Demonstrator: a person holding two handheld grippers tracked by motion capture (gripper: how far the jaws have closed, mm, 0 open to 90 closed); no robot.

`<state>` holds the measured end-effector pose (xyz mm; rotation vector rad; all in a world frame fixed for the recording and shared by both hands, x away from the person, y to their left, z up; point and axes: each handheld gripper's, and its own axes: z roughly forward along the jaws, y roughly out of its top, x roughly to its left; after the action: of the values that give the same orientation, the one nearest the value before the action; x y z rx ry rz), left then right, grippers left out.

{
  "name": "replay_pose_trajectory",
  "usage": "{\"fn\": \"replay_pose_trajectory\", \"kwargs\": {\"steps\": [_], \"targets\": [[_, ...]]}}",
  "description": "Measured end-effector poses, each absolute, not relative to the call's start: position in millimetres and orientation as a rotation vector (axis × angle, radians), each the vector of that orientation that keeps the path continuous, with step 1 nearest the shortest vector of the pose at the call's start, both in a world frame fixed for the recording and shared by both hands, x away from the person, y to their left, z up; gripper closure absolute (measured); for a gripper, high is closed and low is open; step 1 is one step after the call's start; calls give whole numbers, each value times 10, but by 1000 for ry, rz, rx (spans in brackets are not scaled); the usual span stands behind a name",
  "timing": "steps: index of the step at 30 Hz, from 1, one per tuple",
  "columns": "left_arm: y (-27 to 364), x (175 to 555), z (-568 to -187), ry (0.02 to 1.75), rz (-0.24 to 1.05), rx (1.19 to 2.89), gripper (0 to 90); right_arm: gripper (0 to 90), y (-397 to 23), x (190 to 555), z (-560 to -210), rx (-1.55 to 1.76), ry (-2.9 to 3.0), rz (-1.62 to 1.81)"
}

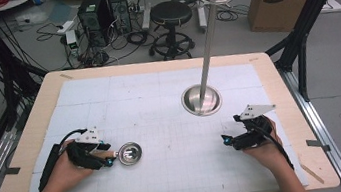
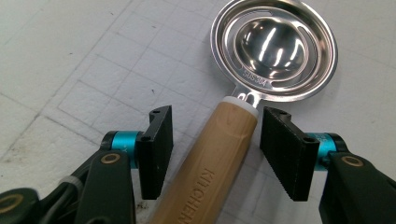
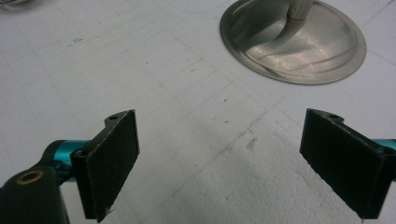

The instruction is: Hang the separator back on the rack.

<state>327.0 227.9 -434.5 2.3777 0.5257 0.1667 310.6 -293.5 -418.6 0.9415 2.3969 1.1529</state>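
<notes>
Left gripper [image 2: 215, 140] straddles the wooden-handled steel egg separator [image 2: 261, 60] – jaws narrowed, not yet pressing – near the table's [image 1: 24, 147] left edge; right gripper [image 3: 219, 163] gapes wide, holding nothing.

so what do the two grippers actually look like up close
Both are black, handheld. The left gripper has flat black ribbed pads on teal collars with brass-coloured pivot screws; the right gripper matches. Each carries a pale three-cornered plate on top and trails a black cable.

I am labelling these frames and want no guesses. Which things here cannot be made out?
- Round steel slotted spoon with a wooden handle: the left gripper view's bottom edge cuts off the handle's end and printed word.
- Tall steel stand on a round base: the right gripper view's top edge cuts off its pole.
</notes>
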Motion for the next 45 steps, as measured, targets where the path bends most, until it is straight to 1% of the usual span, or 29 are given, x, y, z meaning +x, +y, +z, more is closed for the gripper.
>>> {"fn": "replay_pose_trajectory", "kwargs": {"steps": [1, 3, 9, 13, 14, 19, 26, 32, 34, 35, 36, 37, 39, 40, 44, 45], "targets": [[2279, 3270, -4345, 526, 167, 2378, 475, 105, -2936, 3108, -4187, 939, 2398, 1151], [2267, 3260, -4335, 522, 149, 2379, 552, 105, -2930, 3106, -4187, 938, 2398, 1151], [2215, 3243, -4319, 491, 136, 2396, 614, 105, -2934, 3108, -4186, 941, 2396, 1151], [2151, 3230, -4298, 456, 139, 2424, 641, 105, -2926, 3107, -4191, 940, 2400, 1144], [2123, 3227, -4292, 434, 135, 2437, 659, 105, -2922, 3110, -4192, 935, 2399, 1144], [2074, 3237, -4280, 394, 131, 2459, 677, 105, -2931, 3106, -4185, 940, 2395, 1152], [1988, 3236, -4283, 392, 125, 2446, 685, 105, -2921, 3102, -4183, 934, 2395, 1152], [1829, 3312, -4307, 375, 110, 2419, 686, 105, -2907, 3103, -4184, 934, 2398, 1162], [1706, 3348, -4298, 348, 121, 2435, 686, 105, -2914, 3105, -4180, 936, 2392, 1169], [1706, 3348, -4298, 348, 121, 2435, 686, 105, -2914, 3105, -4180, 936, 2392, 1169], [1597, 3362, -4303, 334, 113, 2429, 686, 105, -2915, 3107, -4178, 933, 2390, 1172], [1597, 3362, -4303, 334, 113, 2429, 686, 105, -2915, 3107, -4178, 933, 2390, 1172], [1424, 3394, -4321, 316, 118, 2410, 685, 105, -2918, 3108, -4176, 934, 2391, 1179], [1424, 3394, -4321, 316, 118, 2410, 685, 105, -2918, 3108, -4176, 934, 2391, 1179], [1179, 3451, -4327, 298, 98, 2403, 686, 105, -2920, 3115, -4179, 938, 2390, 1186], [1047, 3481, -4321, 274, 92, 2409, 685, 105, -2921, 3116, -4179, 933, 2389, 1192]]}}
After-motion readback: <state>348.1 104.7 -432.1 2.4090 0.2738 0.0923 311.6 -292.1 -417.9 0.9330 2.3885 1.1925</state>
